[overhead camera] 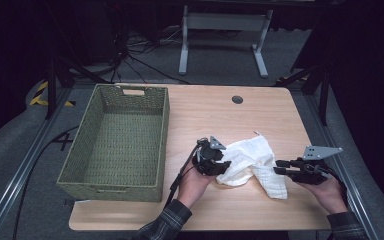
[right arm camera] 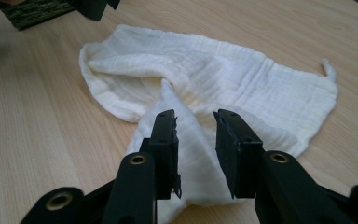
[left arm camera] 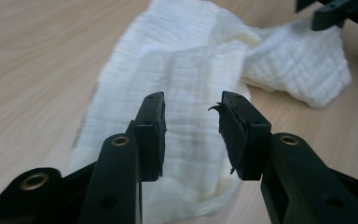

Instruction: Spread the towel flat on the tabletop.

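Observation:
A crumpled white cloth [overhead camera: 250,162] lies on the wooden table [overhead camera: 210,115], right of centre near the front. My left gripper [overhead camera: 223,167] sits at the cloth's left edge, open, its jaws apart over the white fabric [left arm camera: 182,74] with nothing pinched. My right gripper [overhead camera: 279,167] is at the cloth's right end, open too, jaws straddling a folded flap of the cloth [right arm camera: 200,93]. In the left gripper view the right gripper's black tips [left arm camera: 328,14] show at the top right, beyond the cloth. The pad on the left gripper's right finger [left arm camera: 230,133] looks frayed.
A green woven basket [overhead camera: 82,145] with nothing in it stands on the table's left side. A round cable hole [overhead camera: 237,99] sits near the far edge. Beyond the table stand a white frame leg [overhead camera: 184,45] and cables on grey floor.

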Motion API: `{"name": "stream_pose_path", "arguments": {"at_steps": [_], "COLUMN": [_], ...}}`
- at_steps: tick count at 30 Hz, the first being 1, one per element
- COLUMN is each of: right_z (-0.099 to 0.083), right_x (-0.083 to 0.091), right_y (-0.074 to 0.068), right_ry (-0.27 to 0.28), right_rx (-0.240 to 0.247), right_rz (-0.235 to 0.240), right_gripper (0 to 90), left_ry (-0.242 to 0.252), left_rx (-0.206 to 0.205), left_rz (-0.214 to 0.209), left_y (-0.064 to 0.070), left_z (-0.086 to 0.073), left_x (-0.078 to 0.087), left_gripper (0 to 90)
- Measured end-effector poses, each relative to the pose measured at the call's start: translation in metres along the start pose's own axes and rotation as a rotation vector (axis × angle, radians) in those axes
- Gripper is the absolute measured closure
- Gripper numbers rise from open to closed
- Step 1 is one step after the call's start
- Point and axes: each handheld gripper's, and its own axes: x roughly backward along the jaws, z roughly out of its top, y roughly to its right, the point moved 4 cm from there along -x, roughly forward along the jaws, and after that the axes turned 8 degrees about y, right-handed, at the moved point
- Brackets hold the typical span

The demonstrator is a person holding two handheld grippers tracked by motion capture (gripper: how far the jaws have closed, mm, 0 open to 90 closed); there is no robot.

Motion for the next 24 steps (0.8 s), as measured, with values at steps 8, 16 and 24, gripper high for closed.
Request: {"name": "stream_pose_path", "arguments": {"at_steps": [8,16,24], "right_z": [-0.002,-0.005,-0.009], "right_x": [-0.01,-0.016,-0.025], "right_y": [-0.004,-0.005,-0.006], "right_ry": [-0.025,-0.044,-0.086], "right_rx": [0.002,0.001,0.003], "right_rz": [0.024,0.042,0.083], "right_gripper": [65.6,61.6,81.8], "left_ry": [-0.046,-0.11,-0.126], "left_rx": [-0.079,-0.133,-0.189], "left_rz": [-0.084,-0.051,-0.013], "left_y": [0.031,0.035,0.031], "left_z": [-0.011,-0.023,-0.024], "left_x": [-0.032,-0.06,-0.06], "left_gripper": [62.3,62.0,84.9]}}
